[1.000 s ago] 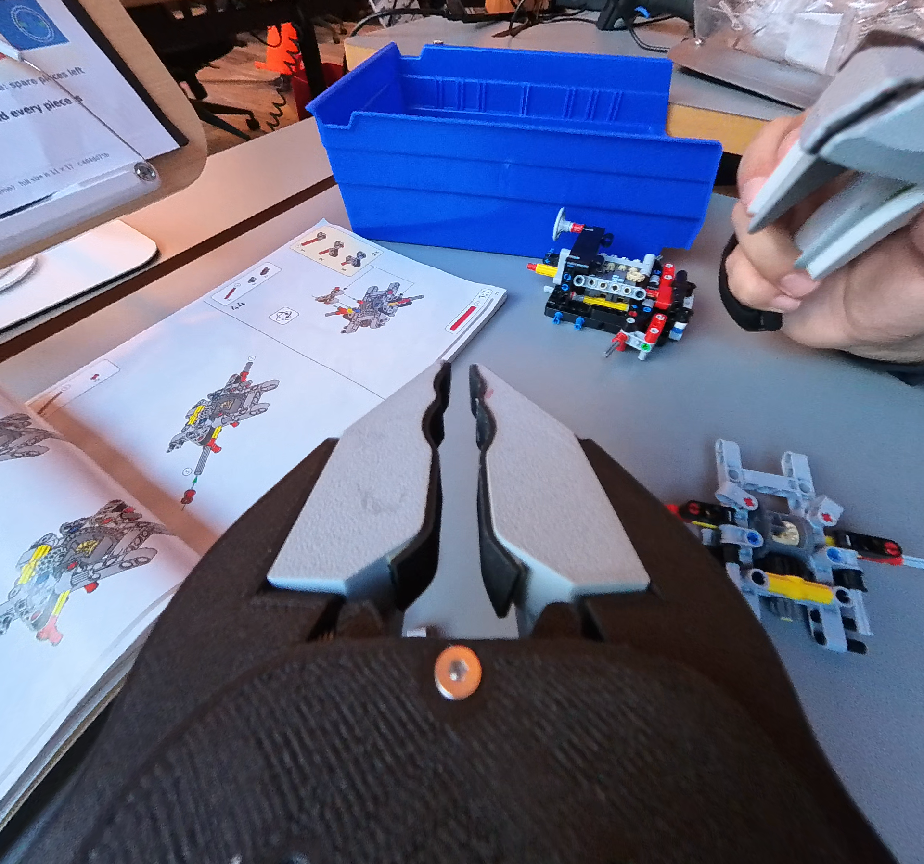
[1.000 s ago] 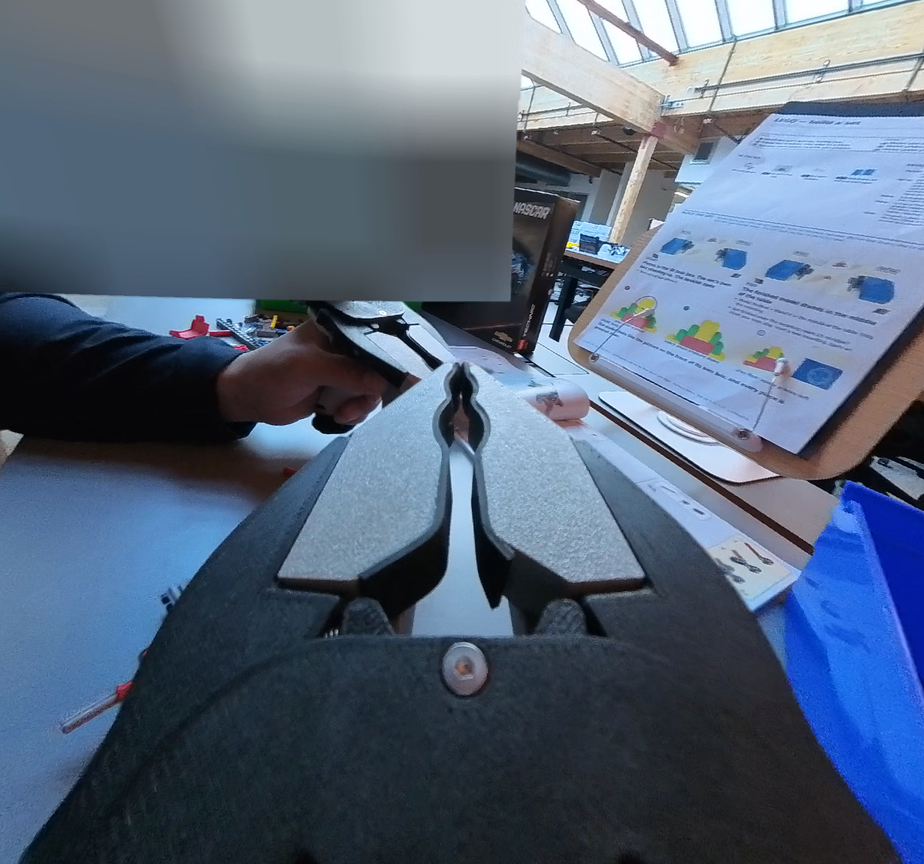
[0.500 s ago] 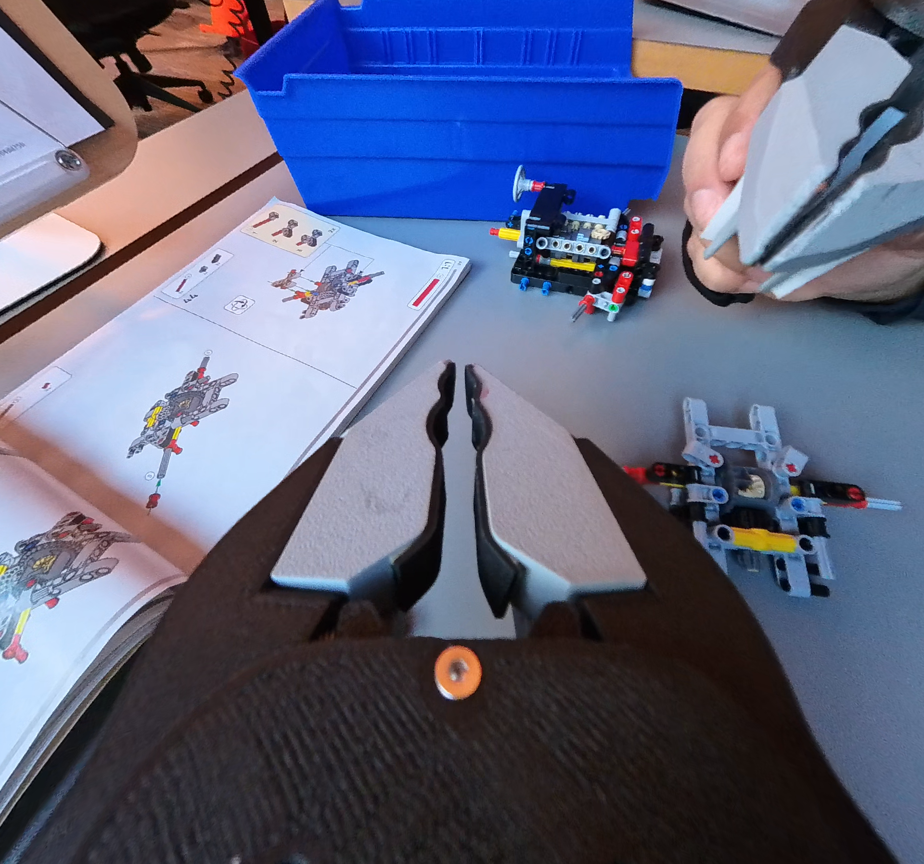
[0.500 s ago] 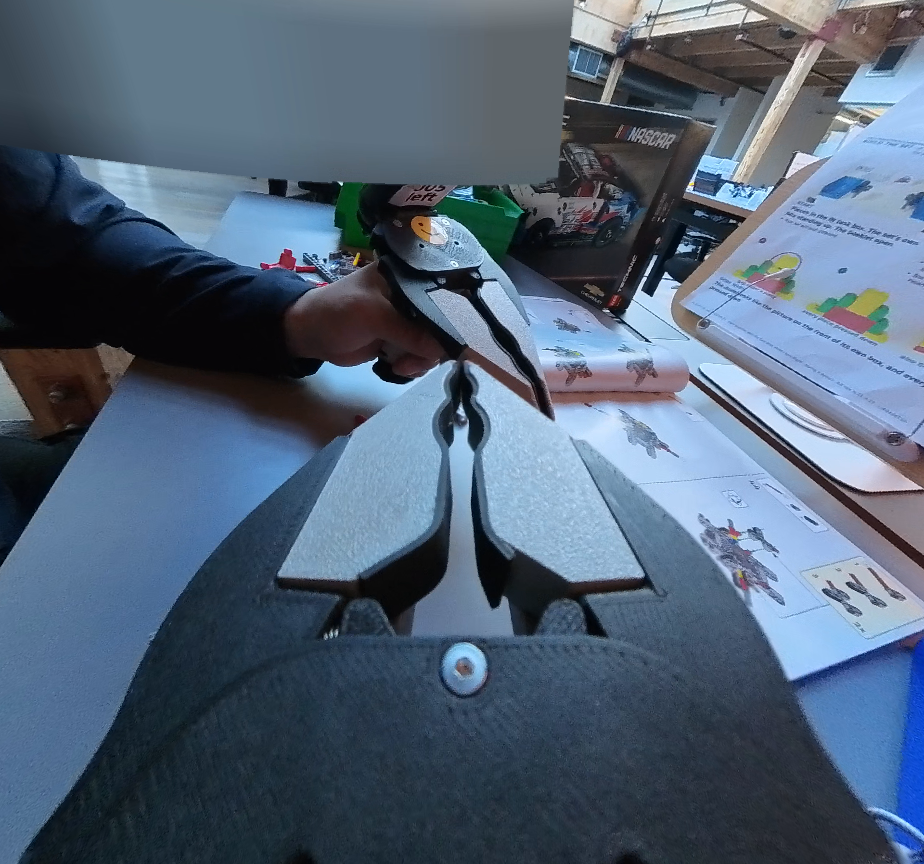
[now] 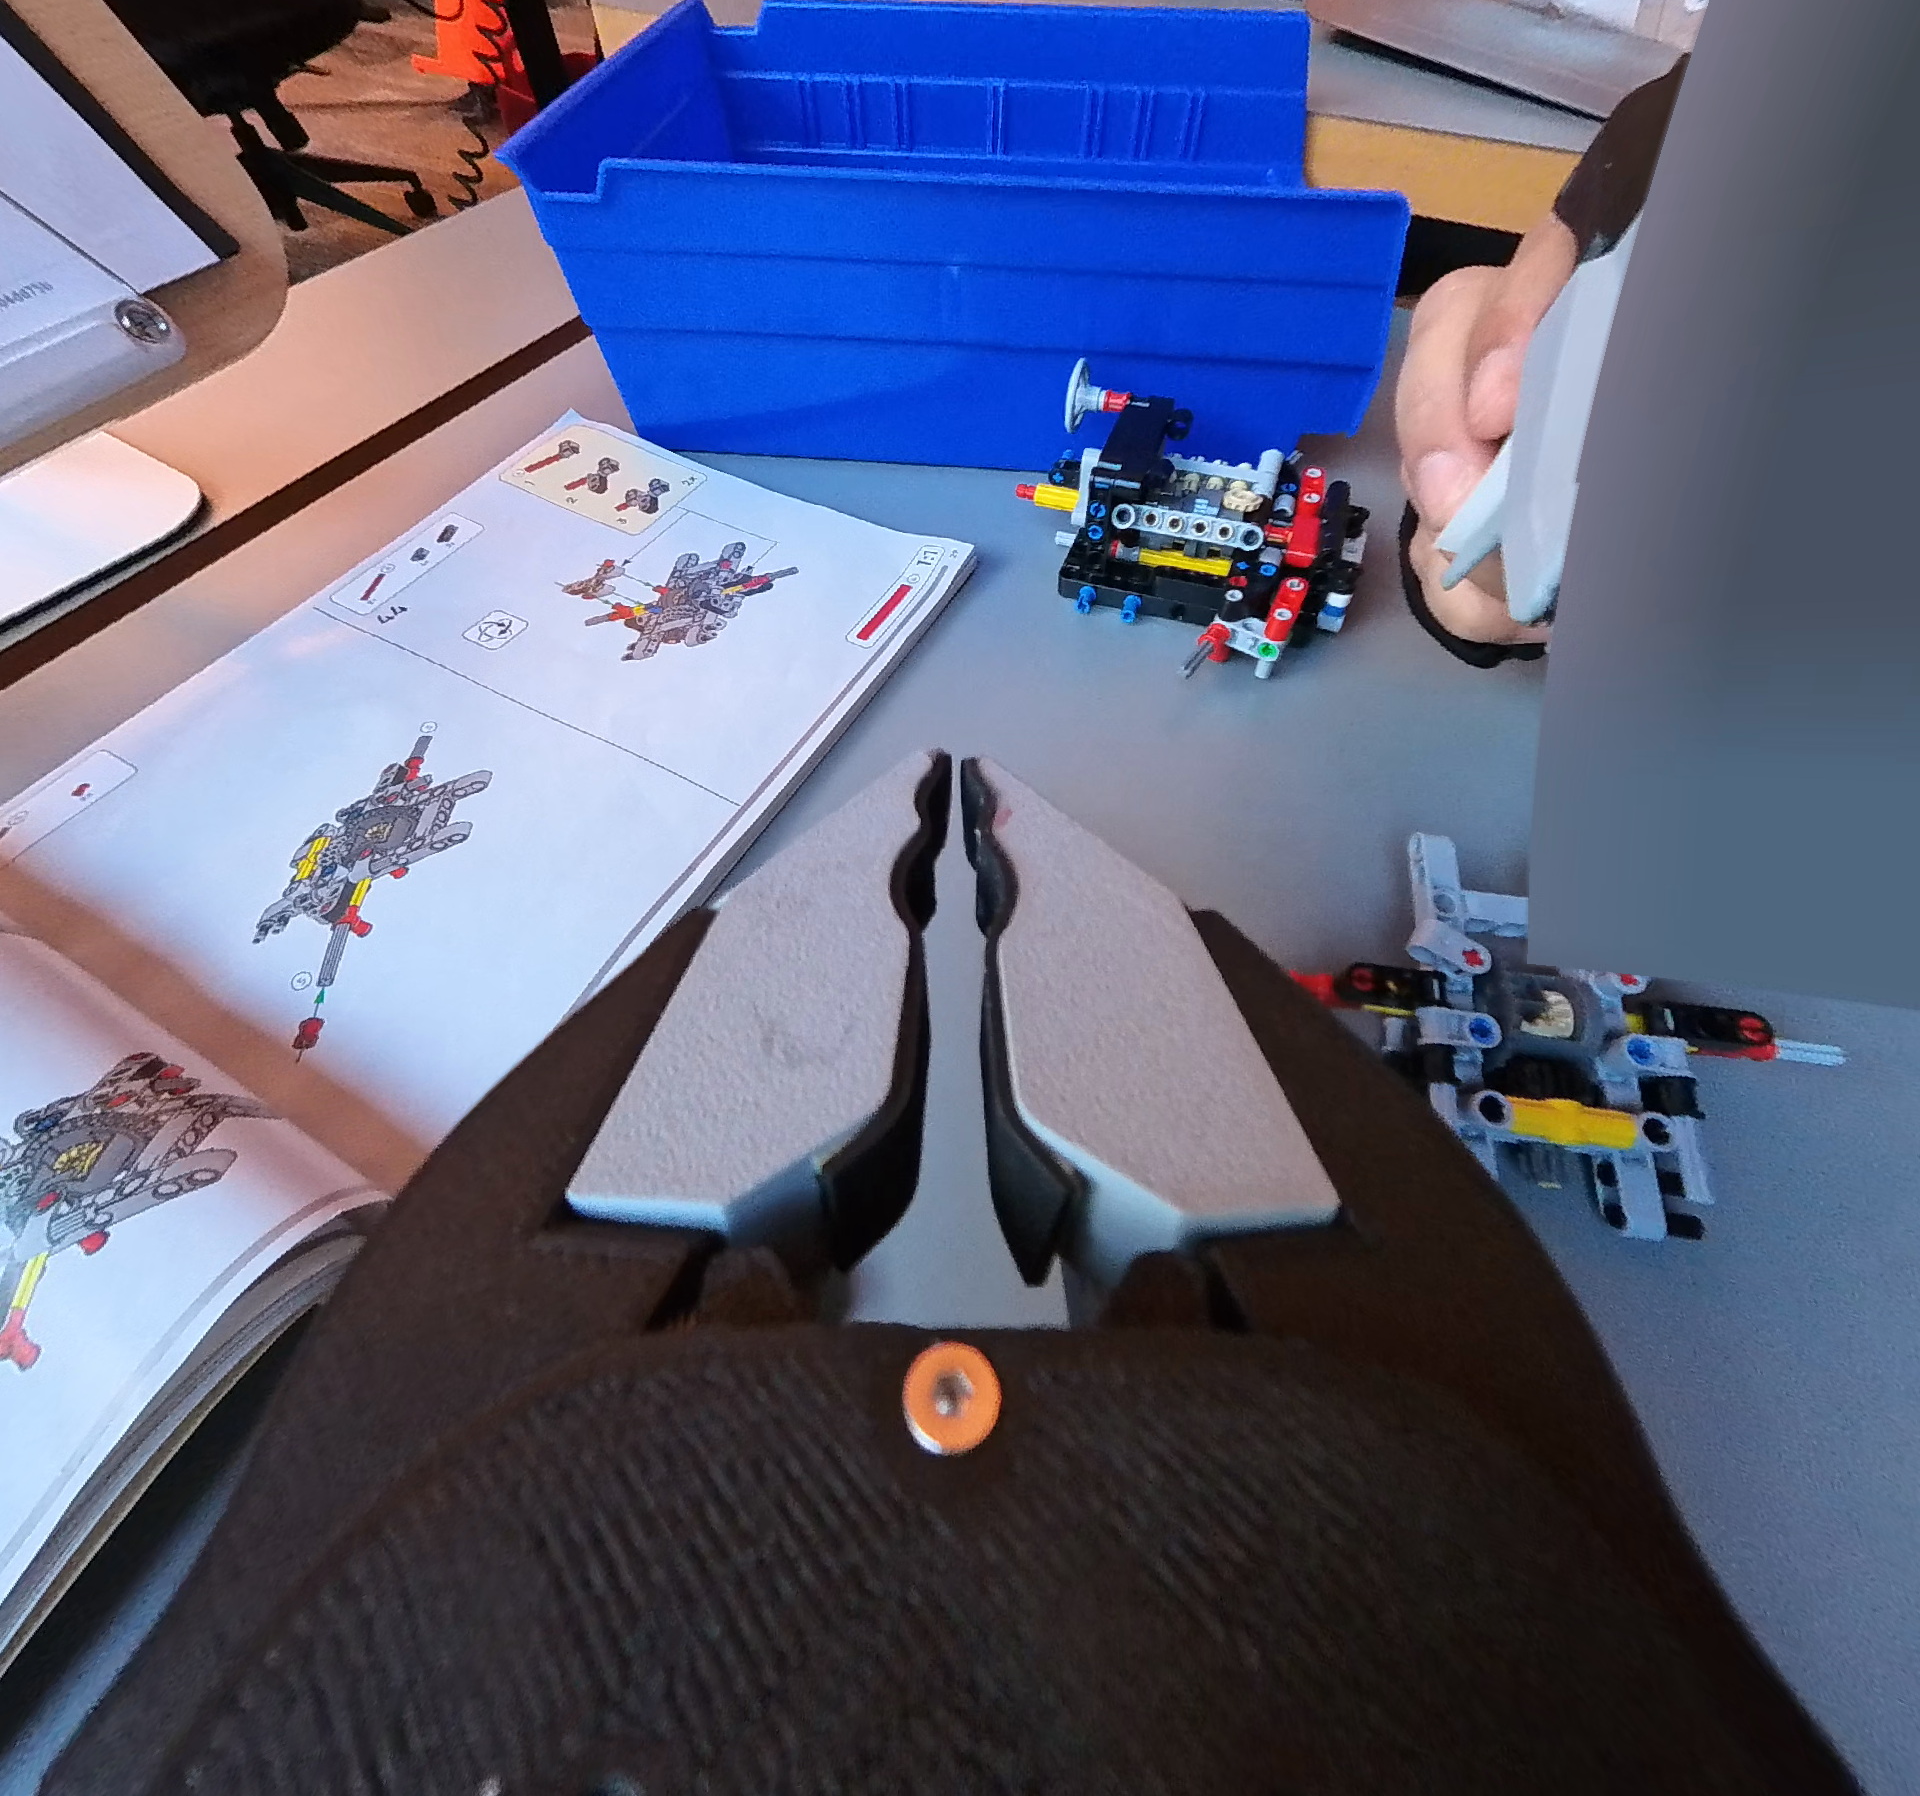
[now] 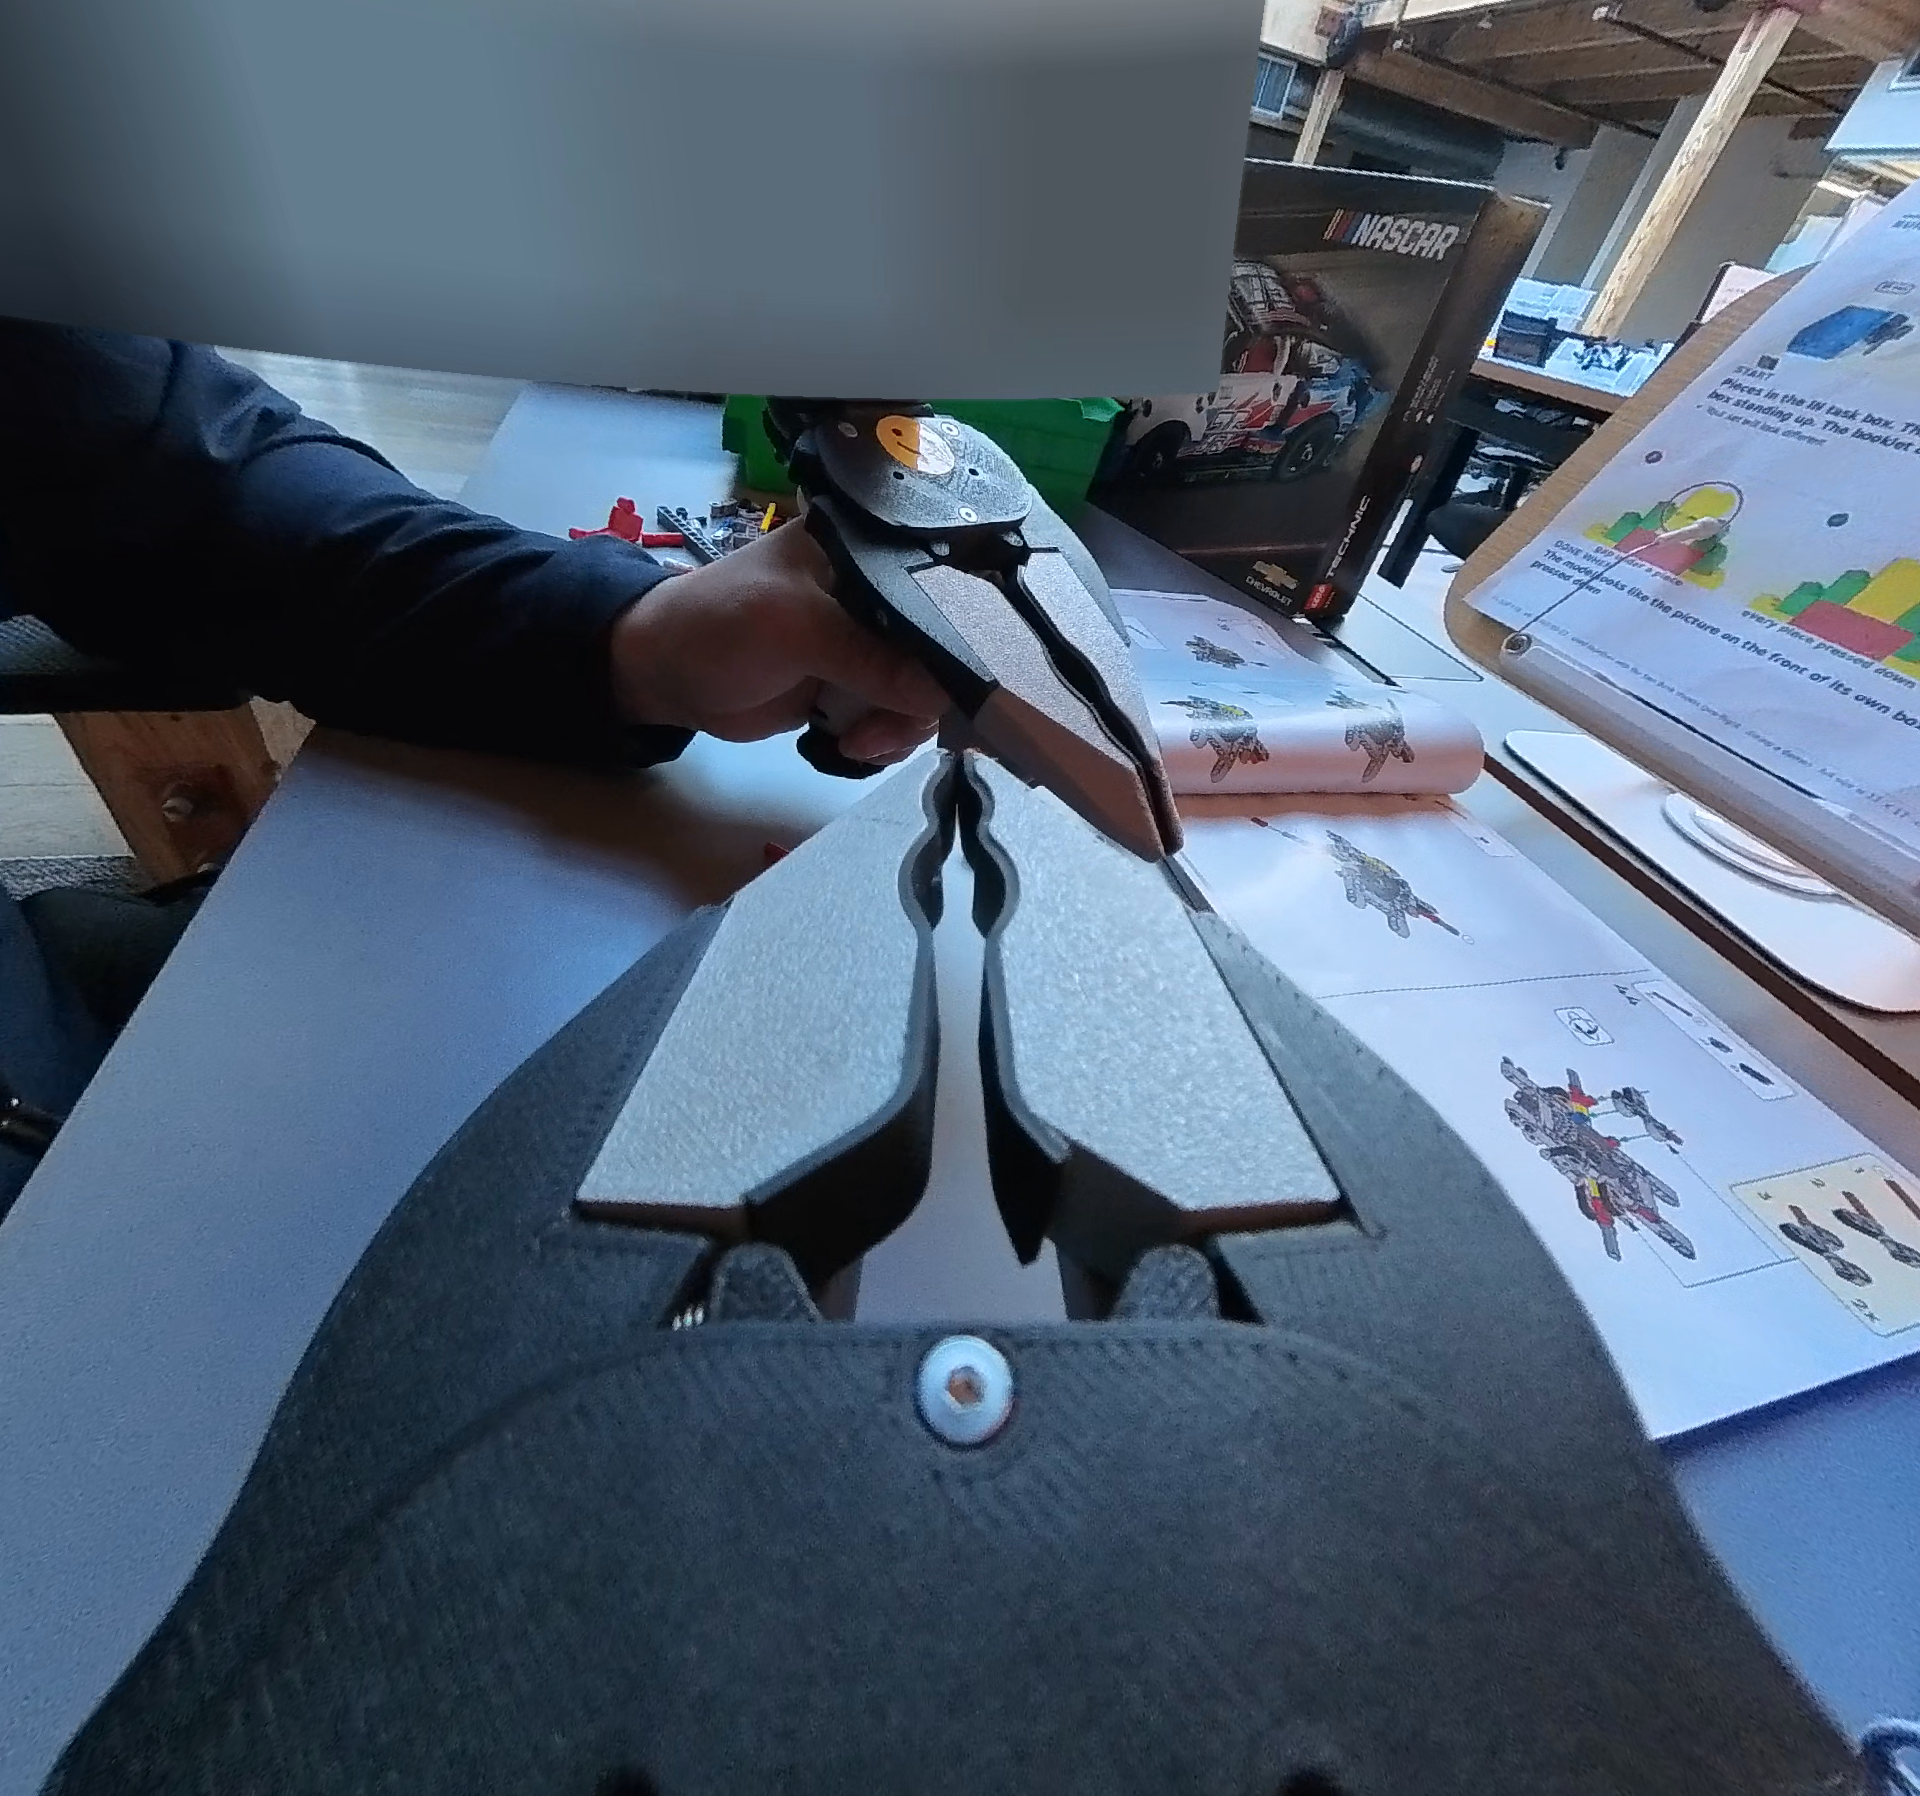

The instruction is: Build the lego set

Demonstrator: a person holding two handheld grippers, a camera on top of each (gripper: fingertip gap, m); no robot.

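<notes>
I see a grey table with a blue bin at its far side and an open instruction booklet lying to the left. Just in front of the bin sits a black brick assembly; a grey one lies nearer, to the right. My left gripper hovers above the table beside the booklet's edge — jaws drawn together on nothing. My right gripper — jaws together, bare — faces the left one.
</notes>
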